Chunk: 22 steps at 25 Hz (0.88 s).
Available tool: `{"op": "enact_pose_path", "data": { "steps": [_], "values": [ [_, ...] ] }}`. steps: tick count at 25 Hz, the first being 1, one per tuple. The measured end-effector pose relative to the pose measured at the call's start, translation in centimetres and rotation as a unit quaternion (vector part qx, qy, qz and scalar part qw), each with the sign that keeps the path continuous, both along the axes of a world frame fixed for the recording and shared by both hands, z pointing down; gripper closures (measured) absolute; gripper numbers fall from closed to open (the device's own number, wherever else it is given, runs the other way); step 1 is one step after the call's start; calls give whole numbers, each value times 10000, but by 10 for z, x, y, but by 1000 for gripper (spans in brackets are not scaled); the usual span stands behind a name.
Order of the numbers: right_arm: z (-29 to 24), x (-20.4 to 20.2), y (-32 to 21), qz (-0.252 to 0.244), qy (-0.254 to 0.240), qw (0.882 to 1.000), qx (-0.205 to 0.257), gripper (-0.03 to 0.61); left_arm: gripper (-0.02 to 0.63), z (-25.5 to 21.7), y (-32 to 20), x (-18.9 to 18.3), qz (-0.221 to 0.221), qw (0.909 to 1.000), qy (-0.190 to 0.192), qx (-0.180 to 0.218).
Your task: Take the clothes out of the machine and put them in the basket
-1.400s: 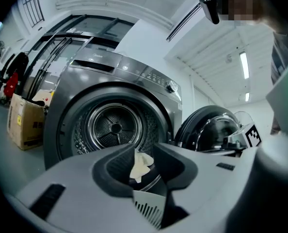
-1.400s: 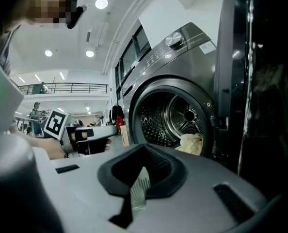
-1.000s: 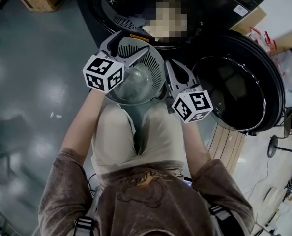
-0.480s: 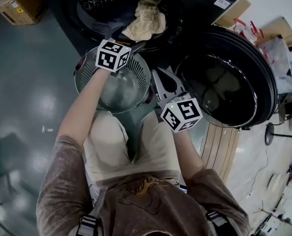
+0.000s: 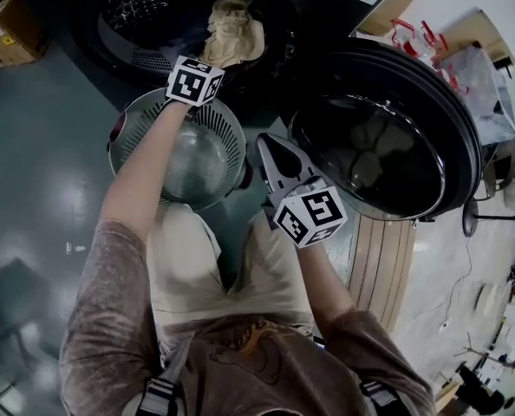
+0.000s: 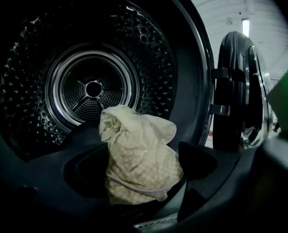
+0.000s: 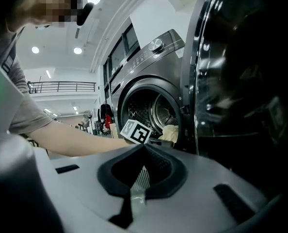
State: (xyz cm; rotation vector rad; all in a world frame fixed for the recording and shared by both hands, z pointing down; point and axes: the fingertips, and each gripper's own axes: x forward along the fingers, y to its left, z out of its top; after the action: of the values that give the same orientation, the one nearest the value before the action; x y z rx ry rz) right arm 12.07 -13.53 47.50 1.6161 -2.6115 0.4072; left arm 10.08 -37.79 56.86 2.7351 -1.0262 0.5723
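At the mouth of the machine (image 6: 93,89) a cream cloth (image 6: 134,140) sits between the jaws of the left claw (image 6: 141,161), which have just been opening and don't touch it (the reach step). Next, probably: clamp it, then carry it to the basket (image 5: 132,120). Idle, the right claw (image 7: 143,147) is pinched together, empty.

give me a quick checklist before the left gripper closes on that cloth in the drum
1. Door swung open: ok.
2. Left gripper jaws wide, just been opening: ok.
3. Cream cloth between those jaws, pads not pressing it: ok.
4. Basket in front of the drum opening: ok.
5. Right gripper shut, empty, clear of the cloth: ok.
6. More clothes deeper in the drum: cannot tell.
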Motion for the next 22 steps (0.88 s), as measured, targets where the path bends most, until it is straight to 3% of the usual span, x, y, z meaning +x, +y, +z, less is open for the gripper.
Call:
{"op": "enact_pose_path", "data": {
  "steps": [2, 4, 8, 11, 12, 22],
  "values": [
    [1, 1, 0, 17, 7, 10000, -17, 581, 161, 4, -3, 2, -35, 10000, 3, -51],
    [2, 2, 1, 32, 18, 10000, -26, 581, 208, 6, -5, 0, -117, 9999, 34, -80],
    [5, 6, 1, 71, 34, 10000, -49, 581, 358, 6, -9, -9, -317, 9995, -19, -48],
    [6, 6, 3, 60, 35, 10000, -60, 581, 526, 0, -7, -17, -426, 9991, 16, -27],
    [6, 6, 3, 55, 29, 10000, -60, 581, 555, -2, -5, -19, -441, 9990, 52, -43],
    [5, -1, 3, -169, 68, 9998, 41, 581, 581, -48, 53, -50, -348, 9984, 451, -72]
  ]
}}
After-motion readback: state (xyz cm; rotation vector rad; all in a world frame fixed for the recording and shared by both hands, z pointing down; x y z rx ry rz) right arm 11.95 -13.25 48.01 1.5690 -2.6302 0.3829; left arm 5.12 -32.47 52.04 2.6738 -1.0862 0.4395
